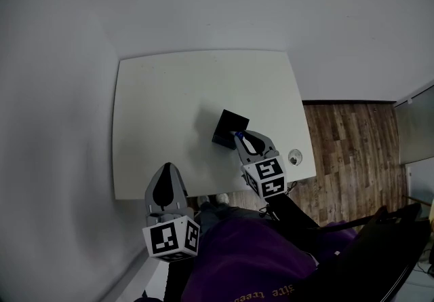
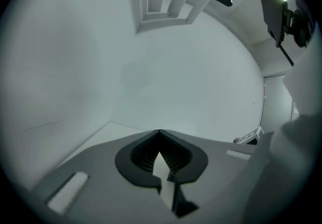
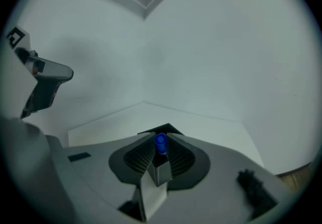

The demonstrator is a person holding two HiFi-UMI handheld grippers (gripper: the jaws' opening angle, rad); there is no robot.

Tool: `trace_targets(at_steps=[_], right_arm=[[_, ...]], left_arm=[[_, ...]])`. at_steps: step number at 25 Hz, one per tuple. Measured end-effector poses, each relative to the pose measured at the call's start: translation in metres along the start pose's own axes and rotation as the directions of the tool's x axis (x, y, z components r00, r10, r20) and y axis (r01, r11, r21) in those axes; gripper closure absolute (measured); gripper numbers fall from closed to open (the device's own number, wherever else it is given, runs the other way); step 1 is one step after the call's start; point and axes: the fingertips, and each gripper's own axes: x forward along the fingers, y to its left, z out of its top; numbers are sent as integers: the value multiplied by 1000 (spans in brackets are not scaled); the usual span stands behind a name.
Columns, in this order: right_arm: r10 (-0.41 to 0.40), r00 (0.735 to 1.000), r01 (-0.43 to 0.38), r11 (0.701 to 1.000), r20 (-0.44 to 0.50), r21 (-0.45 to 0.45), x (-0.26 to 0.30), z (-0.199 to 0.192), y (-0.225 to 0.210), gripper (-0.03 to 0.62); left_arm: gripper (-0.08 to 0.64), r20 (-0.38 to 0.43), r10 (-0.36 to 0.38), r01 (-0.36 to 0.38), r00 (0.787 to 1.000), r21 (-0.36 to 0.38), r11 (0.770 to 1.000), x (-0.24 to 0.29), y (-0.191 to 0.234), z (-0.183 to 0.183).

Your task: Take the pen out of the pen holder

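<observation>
A black square pen holder (image 1: 229,129) stands on the white table (image 1: 169,104), right of its middle and near the front. My right gripper (image 1: 241,136) sits just in front of the holder, shut on a blue pen (image 1: 239,134). In the right gripper view the blue pen (image 3: 160,143) stands upright between the closed jaws of the right gripper (image 3: 160,137), and the holder's black rim (image 3: 168,129) shows just behind them. My left gripper (image 1: 165,189) hangs at the table's front edge, well left of the holder. In its own view the left gripper (image 2: 159,135) is shut with nothing in it.
A small round white object (image 1: 295,156) lies at the table's front right corner. Wooden floor (image 1: 346,138) runs to the right, with a black chair (image 1: 380,246) at the lower right. White walls enclose the table at the back and left.
</observation>
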Motion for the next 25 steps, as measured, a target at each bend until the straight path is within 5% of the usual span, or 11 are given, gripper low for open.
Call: trace_targets(at_steps=[25], right_arm=[[-77,993,75,997,93,29,-24,42,-19,518]], left_arm=[[554,-5,-87,87,996,2,996,13,-6,5]])
